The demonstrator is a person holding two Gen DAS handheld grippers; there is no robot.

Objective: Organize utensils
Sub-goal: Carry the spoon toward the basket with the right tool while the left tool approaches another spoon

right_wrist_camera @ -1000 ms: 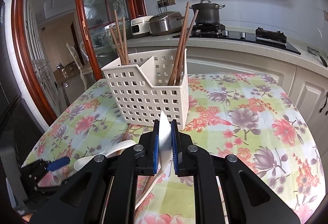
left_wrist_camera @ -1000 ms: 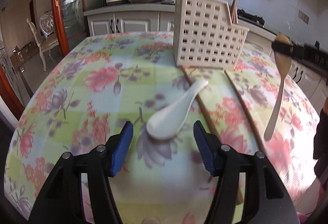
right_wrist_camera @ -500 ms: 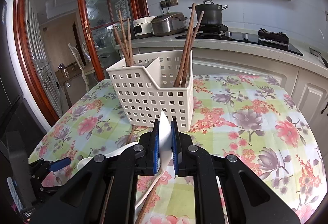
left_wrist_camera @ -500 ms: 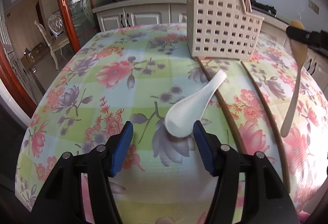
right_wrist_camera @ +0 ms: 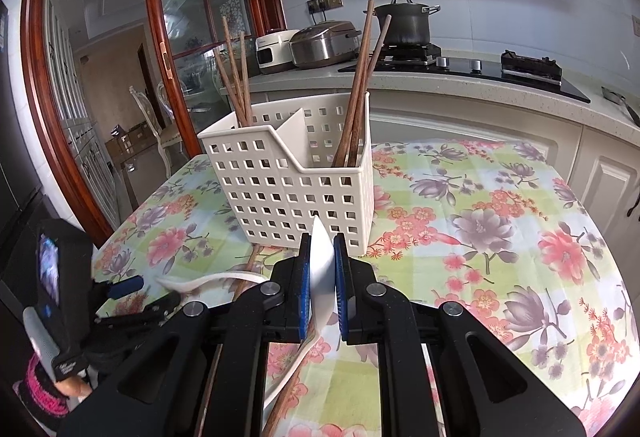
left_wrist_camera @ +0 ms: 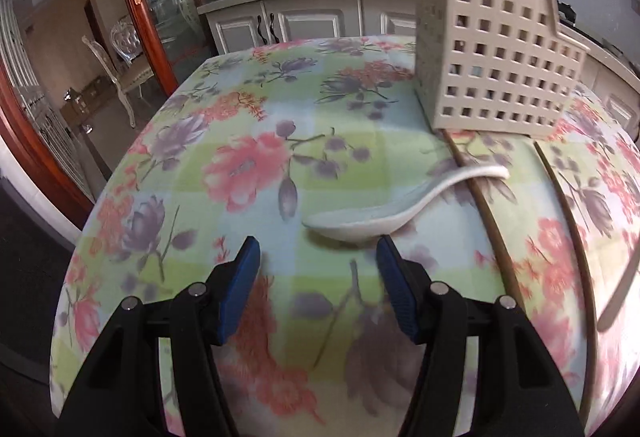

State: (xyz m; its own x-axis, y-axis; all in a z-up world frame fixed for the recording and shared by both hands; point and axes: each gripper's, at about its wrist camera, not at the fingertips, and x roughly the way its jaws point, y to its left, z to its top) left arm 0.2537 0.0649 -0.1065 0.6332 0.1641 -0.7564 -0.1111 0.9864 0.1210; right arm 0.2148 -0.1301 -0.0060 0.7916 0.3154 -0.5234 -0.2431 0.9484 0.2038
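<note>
Left fingers (left_wrist_camera: 318,269) wide, just short of white spoon (left_wrist_camera: 362,223), right fingers (right_wrist_camera: 322,277) clamping pale spoon (right_wrist_camera: 320,257), basket (right_wrist_camera: 296,177) beyond.

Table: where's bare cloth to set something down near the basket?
Free: the floral cloth right of the basket toward the counter, and left of the white spoon. Crowded: in front of the basket, where the spoon and loose chopsticks lie.

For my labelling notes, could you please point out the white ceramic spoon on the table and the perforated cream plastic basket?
white ceramic spoon (left_wrist_camera: 352,223): left wrist view, bowl.
perforated cream plastic basket (right_wrist_camera: 292,193): right wrist view, front wall.
</note>
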